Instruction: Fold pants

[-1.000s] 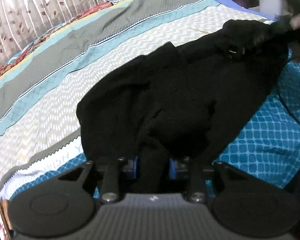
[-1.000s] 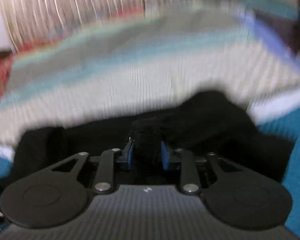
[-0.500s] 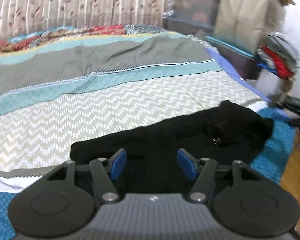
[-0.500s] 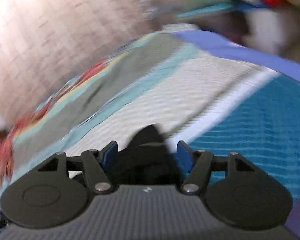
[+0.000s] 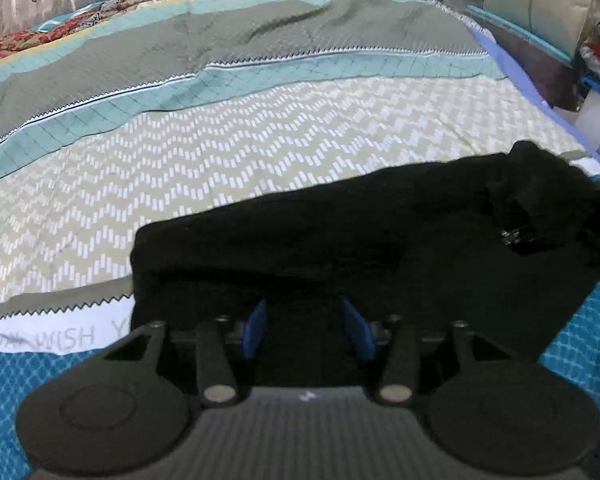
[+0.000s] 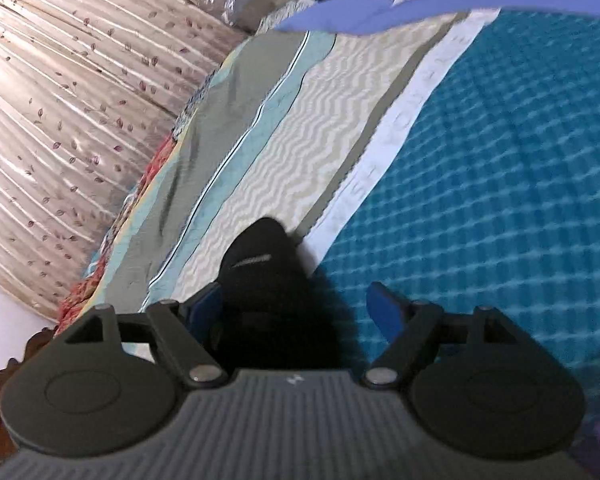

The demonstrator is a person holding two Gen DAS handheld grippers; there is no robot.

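Observation:
The black pants (image 5: 360, 236) lie folded in a long strip across the near part of the bed, with a bunched end at the right. My left gripper (image 5: 306, 330) is open, its blue pads just over the near edge of the cloth, holding nothing. In the right wrist view a black end of the pants (image 6: 264, 272) lies between the blue pads. My right gripper (image 6: 296, 308) is open wide above it, and the cloth is not pinched.
The bed carries a striped quilt (image 5: 260, 128) with grey, teal and chevron bands and a teal blanket (image 6: 500, 168) at the near side. A curtain (image 6: 60, 100) hangs behind the bed. Storage boxes and piled clothes (image 5: 580, 40) stand past the bed's right edge.
Both grippers were shut on the black cloth a second ago; both have opened and let it go. The pants have dropped flat onto the bed. The right gripper has swung and tilted.

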